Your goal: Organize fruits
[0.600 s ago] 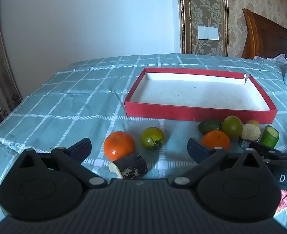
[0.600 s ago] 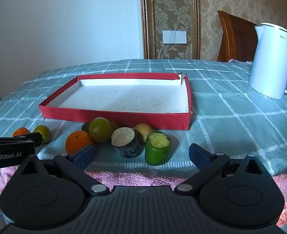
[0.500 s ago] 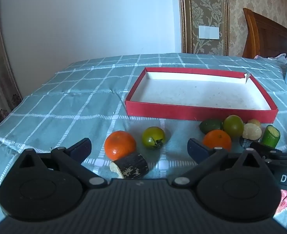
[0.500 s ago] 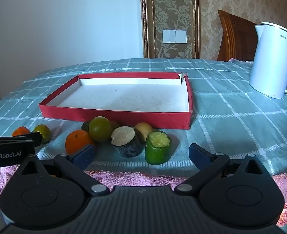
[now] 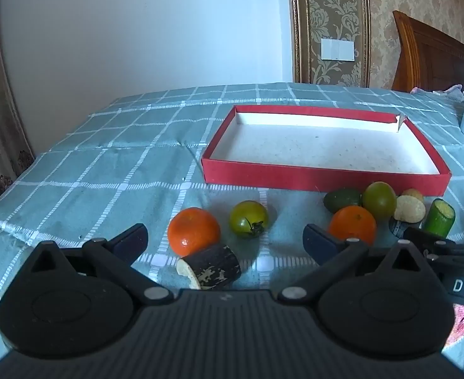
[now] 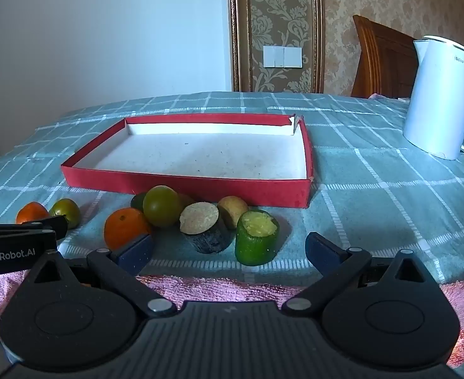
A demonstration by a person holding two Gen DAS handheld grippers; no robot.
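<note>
Both grippers spread wide, empty, tilted down over the counter [image 5: 74,170]. Left gripper [image 5: 225,240]: dark chunk [image 5: 211,267] and orange [image 5: 193,231] between its fingers, green tomato [image 5: 248,223] at 1 o'clock. Right gripper [image 6: 229,249]: green chunk [image 6: 256,237] and second dark chunk [image 6: 204,230] between its fingers, second orange [image 6: 124,225] at 10 o'clock by the left finger. Red tray [image 6: 184,184] at 12 o'clock, past the fruit, holding none. Kettle [image 6: 438,98] at 2 o'clock.

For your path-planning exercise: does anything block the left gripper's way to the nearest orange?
Partly. A dark cut cylinder piece lies just in front of the round orange fruit, between it and the open left gripper.
</note>
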